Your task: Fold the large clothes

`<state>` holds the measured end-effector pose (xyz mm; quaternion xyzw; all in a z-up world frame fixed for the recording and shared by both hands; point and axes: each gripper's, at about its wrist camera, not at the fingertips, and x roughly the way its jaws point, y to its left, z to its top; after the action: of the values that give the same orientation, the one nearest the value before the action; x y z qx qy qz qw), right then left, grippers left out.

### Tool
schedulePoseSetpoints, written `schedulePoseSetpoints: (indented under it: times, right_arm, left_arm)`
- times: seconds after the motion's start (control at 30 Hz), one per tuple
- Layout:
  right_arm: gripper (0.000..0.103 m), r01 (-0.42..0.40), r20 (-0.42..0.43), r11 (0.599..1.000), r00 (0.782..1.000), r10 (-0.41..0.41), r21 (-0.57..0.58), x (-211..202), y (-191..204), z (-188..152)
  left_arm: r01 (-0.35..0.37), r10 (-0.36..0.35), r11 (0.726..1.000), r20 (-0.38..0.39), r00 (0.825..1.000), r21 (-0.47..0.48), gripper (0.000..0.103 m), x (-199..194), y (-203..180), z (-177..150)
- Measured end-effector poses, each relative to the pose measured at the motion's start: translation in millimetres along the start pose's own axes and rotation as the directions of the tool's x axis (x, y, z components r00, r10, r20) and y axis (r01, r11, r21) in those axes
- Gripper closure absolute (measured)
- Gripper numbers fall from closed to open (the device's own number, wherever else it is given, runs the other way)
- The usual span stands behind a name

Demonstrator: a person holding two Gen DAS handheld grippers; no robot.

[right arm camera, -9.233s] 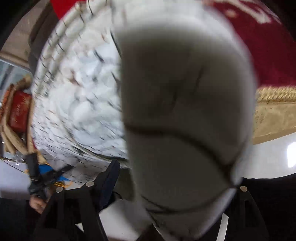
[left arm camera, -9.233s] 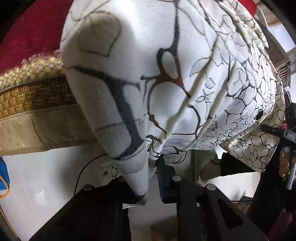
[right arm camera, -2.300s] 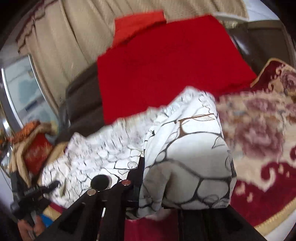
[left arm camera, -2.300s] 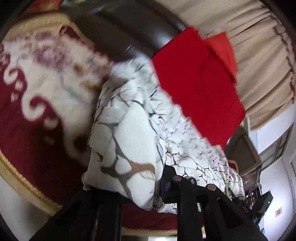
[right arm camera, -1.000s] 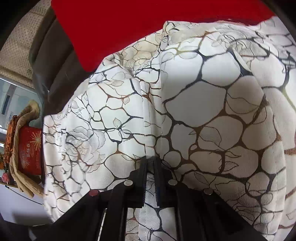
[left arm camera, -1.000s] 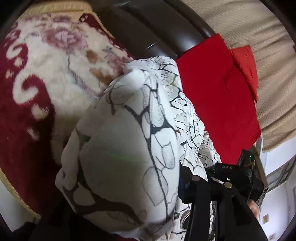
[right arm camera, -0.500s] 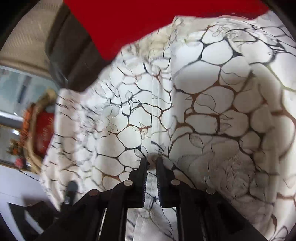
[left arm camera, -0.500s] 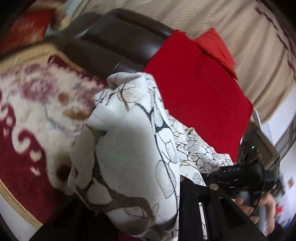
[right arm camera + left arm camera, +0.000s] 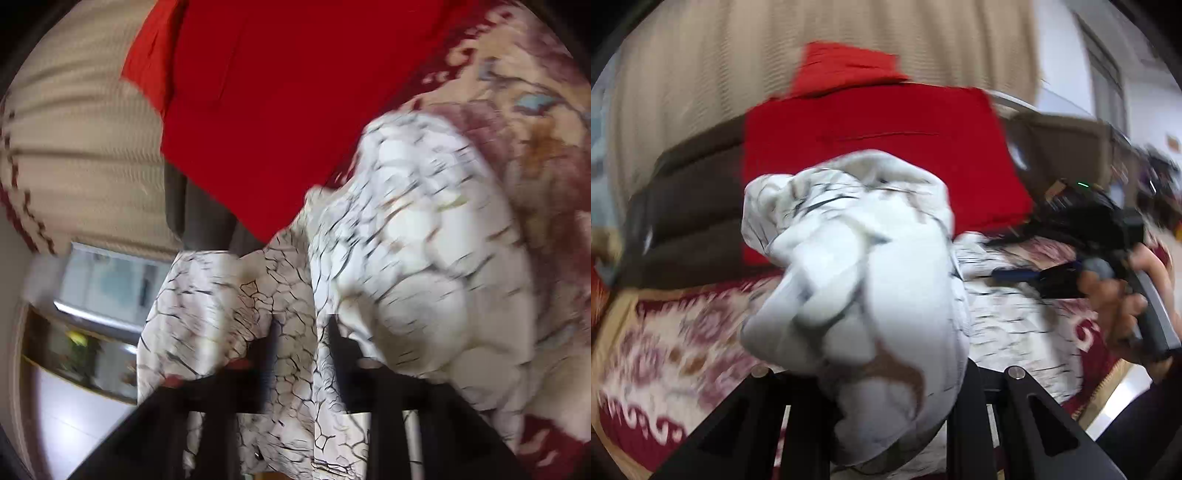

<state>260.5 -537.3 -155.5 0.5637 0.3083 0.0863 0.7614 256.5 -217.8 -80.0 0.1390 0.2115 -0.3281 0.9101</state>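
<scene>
A dark sofa (image 9: 683, 206) with a red cushion (image 9: 871, 147) stands before beige curtains. In the left wrist view, the left gripper (image 9: 886, 413) pinches a bunched fold of the white crackle-print garment (image 9: 857, 280) in front of the cushion; beside it a hand (image 9: 1123, 295) carries the other tool. In the right wrist view, the right gripper (image 9: 301, 354) has just spread, its jaws apart with the garment lying loose between them, below the cushion.

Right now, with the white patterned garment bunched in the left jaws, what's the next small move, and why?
Probably draw the right gripper back clear of the white patterned garment. Its jaws have just been opening and stand apart, with cloth between them but unpinched. The left gripper is clamped on a thick bunched wad over the floral blanket, so that hand carries it.
</scene>
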Motion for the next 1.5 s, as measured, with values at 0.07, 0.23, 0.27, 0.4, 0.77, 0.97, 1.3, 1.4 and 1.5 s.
schedulePoseSetpoints:
  times: [0.07, 0.23, 0.27, 0.4, 0.77, 0.97, 1.3, 1.4, 1.5]
  right_arm:
    - [0.022, -0.067, -0.001, 0.995, 0.998, 0.067, 0.072, -6.1, -15.7, 6.0]
    - [0.016, -0.179, -0.020, 0.972, 0.983, 0.184, 0.150, -22.1, -40.2, 30.4]
    - [0.016, -0.159, -0.032, 0.976, 0.986, 0.165, 0.151, -22.9, -42.2, 35.3]
    - [0.016, -0.106, -0.084, 0.986, 0.989, 0.118, 0.129, -16.3, -38.1, 47.9]
    - [0.080, 0.194, -0.059, 0.920, 0.972, -0.227, -0.340, 20.5, 40.0, 43.1]
    - [0.090, 0.281, 0.040, 0.867, 0.956, -0.291, -0.411, 13.9, 55.7, 50.7]
    - [0.047, 0.286, -0.016, 0.928, 0.954, -0.298, -0.240, 24.1, -31.6, 95.5]
    - [0.041, 0.296, -0.008, 0.922, 0.952, -0.307, -0.248, 5.5, -20.3, 92.7]
    - [0.039, 0.373, 0.070, 0.872, 0.926, -0.371, -0.317, -23.4, 3.0, 75.4]
  left_arm:
    - [0.015, -0.013, 0.991, -0.021, 1.000, 0.131, 0.083, 13.4, -43.5, 4.2]
    - [0.018, 0.027, 0.926, -0.115, 0.993, 0.377, 0.083, 48.2, -116.5, -24.7]
    - [-0.004, 0.055, 0.904, -0.107, 0.993, 0.427, 0.083, 50.7, -124.7, -34.9]
    - [-0.011, 0.065, 0.877, -0.095, 0.993, 0.481, 0.083, 53.3, -129.6, -45.4]
    - [0.040, 0.006, 0.871, -0.091, 0.996, 0.490, 0.082, 42.4, -132.1, -44.5]
    - [0.159, -0.142, 0.894, -0.071, 0.987, 0.419, 0.082, 37.5, -131.6, -20.6]
    - [0.242, -0.202, 0.852, -0.134, 0.970, 0.464, 0.046, 50.5, -165.0, -33.4]
    - [0.338, -0.305, 0.852, -0.146, 0.941, 0.400, 0.039, 15.4, -151.7, -31.4]
    - [0.458, -0.451, 0.840, -0.097, 0.887, 0.290, 0.034, -24.5, -121.5, -22.3]
